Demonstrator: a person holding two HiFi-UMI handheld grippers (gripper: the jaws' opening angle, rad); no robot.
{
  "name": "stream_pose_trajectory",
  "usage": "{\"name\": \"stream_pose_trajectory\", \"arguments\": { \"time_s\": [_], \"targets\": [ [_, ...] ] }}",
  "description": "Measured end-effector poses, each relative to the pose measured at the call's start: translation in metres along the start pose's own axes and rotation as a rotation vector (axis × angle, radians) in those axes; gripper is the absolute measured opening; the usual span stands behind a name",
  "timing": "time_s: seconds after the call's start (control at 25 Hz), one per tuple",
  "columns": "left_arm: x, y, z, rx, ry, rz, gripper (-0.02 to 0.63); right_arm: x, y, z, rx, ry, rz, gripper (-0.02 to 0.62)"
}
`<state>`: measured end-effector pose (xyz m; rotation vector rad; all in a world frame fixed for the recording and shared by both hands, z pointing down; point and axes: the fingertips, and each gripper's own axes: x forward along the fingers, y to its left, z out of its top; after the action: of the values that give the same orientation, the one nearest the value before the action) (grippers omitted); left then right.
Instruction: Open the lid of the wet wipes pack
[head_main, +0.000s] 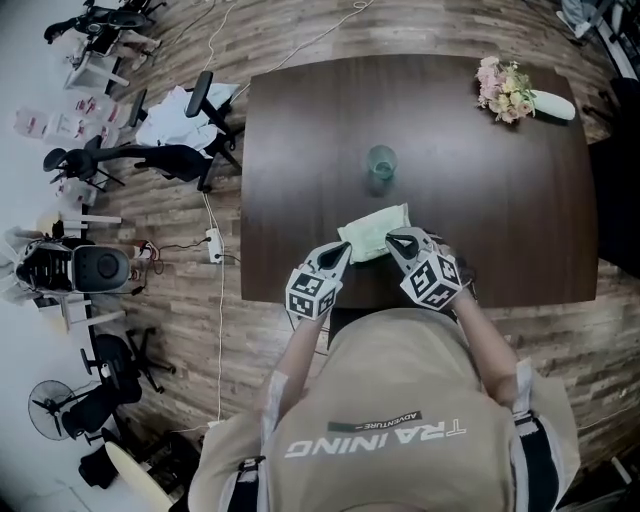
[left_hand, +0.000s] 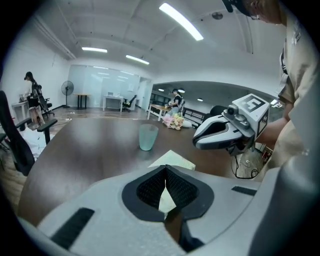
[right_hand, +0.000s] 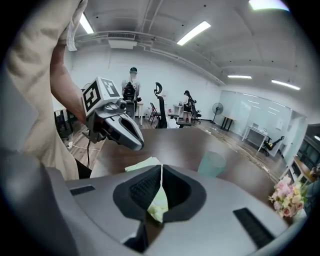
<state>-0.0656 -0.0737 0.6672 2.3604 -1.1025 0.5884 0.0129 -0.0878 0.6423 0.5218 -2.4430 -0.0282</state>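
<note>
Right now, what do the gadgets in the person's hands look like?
The left gripper and right gripper are pale grey, beak-shaped shells with black ribbed pads; each carries a cube of black-and-white square markers. The person wears a beige short-sleeved shirt.

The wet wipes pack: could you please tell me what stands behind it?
A cup stands behind the pack, apart from it. The left gripper and right gripper hide its near corners.

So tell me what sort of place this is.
Likely an open-plan office or lab: swivel office chairs beside a big dark table, a standing fan, and long ceiling strip lights.
</note>
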Motion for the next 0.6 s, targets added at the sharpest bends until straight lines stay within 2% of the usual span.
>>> {"name": "stream_pose_trajectory", "arguments": {
  "time_s": [0.28, 0.6],
  "targets": [
    [0.024, 0.01, -0.027, -0.001, 0.074, -0.021, 0.009, 0.01, 0.02, -0.019, -0.142, 0.095, 0.018, 0.017],
    [0.043, 0.01, -0.049, -0.001, 0.204, -0.068, 0.009, 0.019, 0.03, -0.027, -0.163, 0.134, 0.054, 0.017]
  ]
}}
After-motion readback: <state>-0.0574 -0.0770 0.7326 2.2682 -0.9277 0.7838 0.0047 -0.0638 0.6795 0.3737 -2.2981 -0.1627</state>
